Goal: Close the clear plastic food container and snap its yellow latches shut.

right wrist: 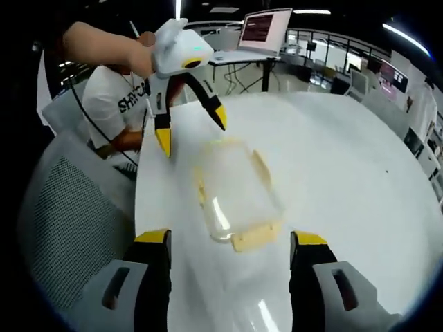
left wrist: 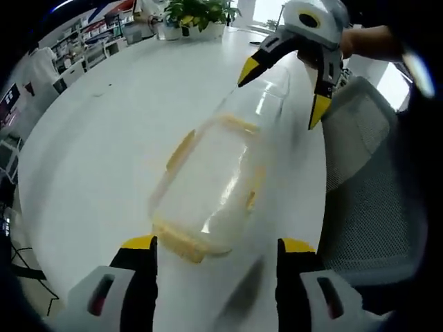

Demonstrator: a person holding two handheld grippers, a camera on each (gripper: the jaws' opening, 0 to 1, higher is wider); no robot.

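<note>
A clear plastic food container [left wrist: 214, 183] lies on the round white table [left wrist: 104, 138], its lid on top and yellow latches [left wrist: 181, 149] standing out at its sides and ends. In the left gripper view my left gripper [left wrist: 218, 249] is open, its yellow-tipped jaws just short of the container's near end latch [left wrist: 180, 242]. My right gripper [left wrist: 282, 95] hangs open above the far end. In the right gripper view the container [right wrist: 239, 190] lies ahead of my open right gripper [right wrist: 230, 242], and the left gripper [right wrist: 192, 131] hovers open beyond it. Neither holds anything.
A grey mesh chair [left wrist: 367, 180] stands against the table edge beside the container. A potted plant [left wrist: 197, 14] sits at the table's far side. A laptop [right wrist: 263, 31] is on a desk behind, and a person in a white shirt [right wrist: 118, 104] sits nearby.
</note>
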